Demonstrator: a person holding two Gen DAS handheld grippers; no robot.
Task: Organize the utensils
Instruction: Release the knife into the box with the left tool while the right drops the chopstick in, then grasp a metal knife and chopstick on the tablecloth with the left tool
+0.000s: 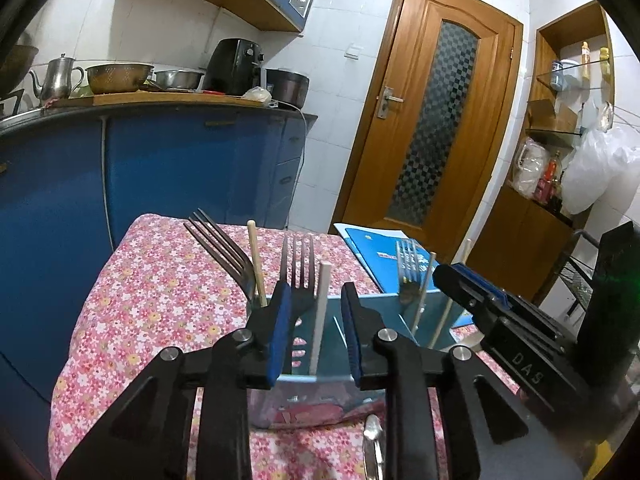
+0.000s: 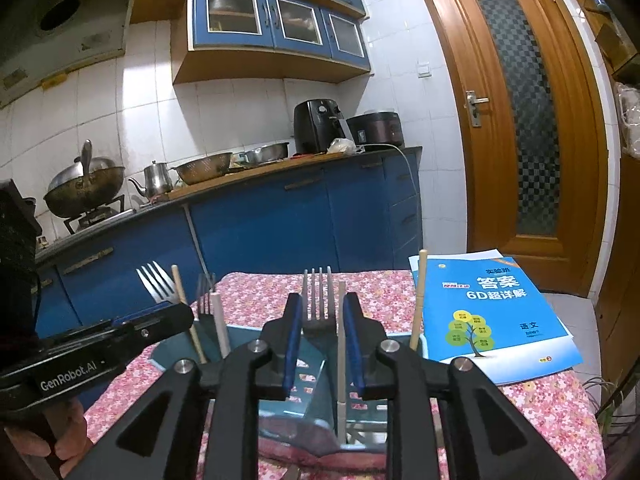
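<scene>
Your left gripper [image 1: 316, 316] is holding its jaws spread, pinching nothing; a fork [image 1: 298, 276] and a white chopstick [image 1: 322, 308] are standing loose in the gap, down in the blue holder [image 1: 380, 316]. Your right gripper [image 2: 322, 336] is doing likewise, jaws apart around another fork [image 2: 318, 300] and a pale chopstick [image 2: 341, 344] in the holder's other end. More forks and chopsticks are leaning in the holder, which is sitting on the floral-clothed table [image 1: 160, 288] near a blue book [image 2: 492, 316]. As I judge it, the risk lies in pulling back: a blue pad may be catching a fork or chopstick and tipping it out. The holder looks light, so a nudge from either gripper could be sliding or toppling it.
</scene>
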